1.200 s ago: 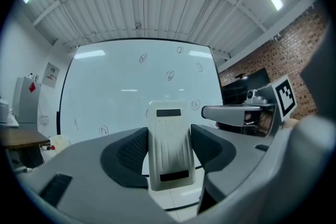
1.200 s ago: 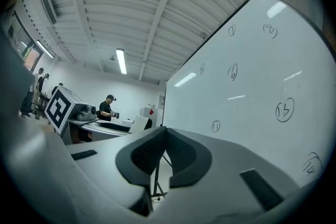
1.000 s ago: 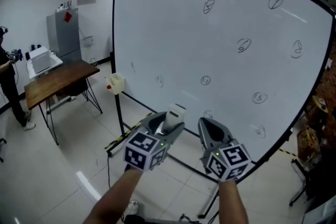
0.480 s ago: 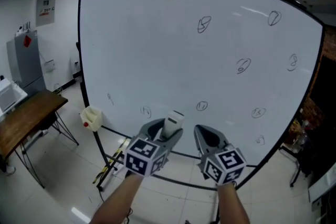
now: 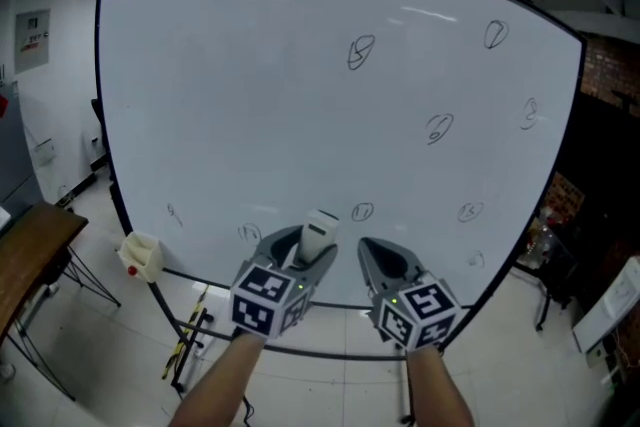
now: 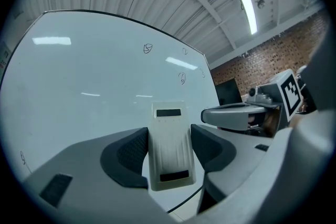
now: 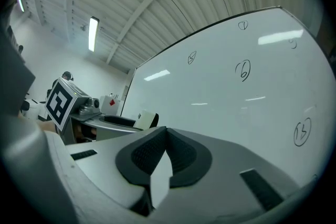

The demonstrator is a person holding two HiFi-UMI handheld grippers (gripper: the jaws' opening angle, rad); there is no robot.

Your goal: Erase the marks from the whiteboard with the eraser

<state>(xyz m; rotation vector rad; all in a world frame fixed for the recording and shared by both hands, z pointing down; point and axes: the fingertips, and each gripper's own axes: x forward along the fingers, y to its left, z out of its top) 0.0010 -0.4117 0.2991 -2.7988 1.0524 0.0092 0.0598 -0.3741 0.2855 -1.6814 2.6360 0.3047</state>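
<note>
Left gripper [image 6: 169, 135]: jaws closed on the eraser [image 6: 169, 157], one dark pad against each long side; far end of the eraser sticking out past the jaw tips towards the board.
Right gripper [image 7: 164, 136]: jaws pressed together, nothing between them; held just right of the left gripper, both low in the head view.
Eraser position: pale, ribbed, upright in front of the lower middle of the whiteboard [image 5: 230, 85]; contact with the surface impossible to tell.
Marks [image 5: 361, 50]: small circled scribbles scattered over the right half and along the bottom edge of the board.
Whiteboard: large, black-framed, on a stand, filling the far side.
Far left: corner of a wooden table [image 5: 25, 250]; cream-coloured holder [image 5: 140, 255] near the board's lower left corner.
</note>
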